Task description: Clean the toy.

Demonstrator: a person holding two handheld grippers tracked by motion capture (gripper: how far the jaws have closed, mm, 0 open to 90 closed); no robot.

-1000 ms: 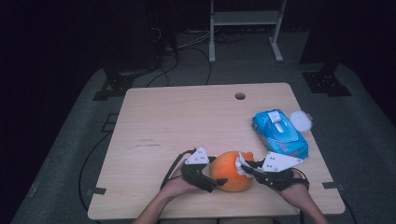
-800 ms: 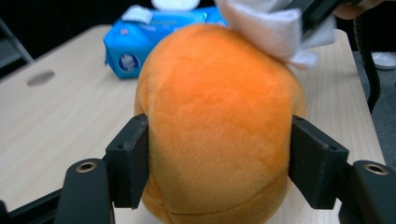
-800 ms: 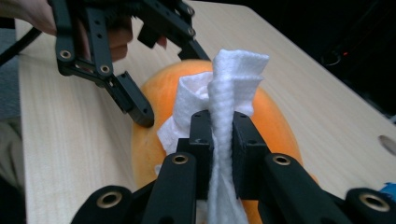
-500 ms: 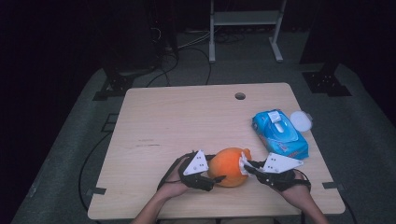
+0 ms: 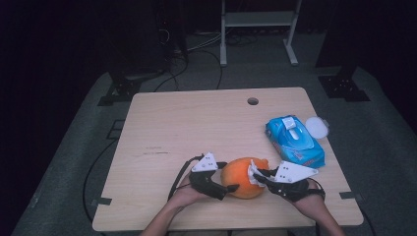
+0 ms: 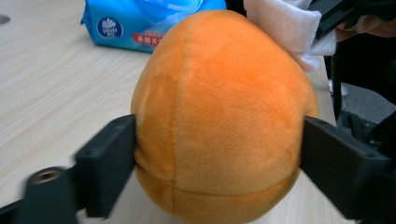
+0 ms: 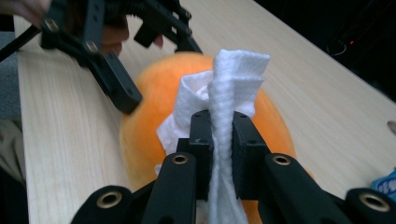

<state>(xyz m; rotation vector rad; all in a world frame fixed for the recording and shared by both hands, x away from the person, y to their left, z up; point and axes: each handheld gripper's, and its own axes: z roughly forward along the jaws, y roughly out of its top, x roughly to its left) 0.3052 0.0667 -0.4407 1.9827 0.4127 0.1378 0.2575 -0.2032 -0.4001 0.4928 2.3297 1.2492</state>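
Observation:
An orange plush ball sits near the table's front edge. My left gripper is shut on it, and its black jaws press into both sides of the plush ball. They have just been opening a little, with the plush still between them. My right gripper is shut on a folded white wipe, which lies against the plush ball's top right side. In the left gripper view, the wipe shows at the upper right.
A blue wet-wipe pack lies at the table's right edge, with a white round lid beside it. The wooden table has a cable hole near its far edge. A metal stand is behind the table.
The left gripper shifted slightly left and then back against the plush ball. The right gripper and the wipe have kept their place on it.

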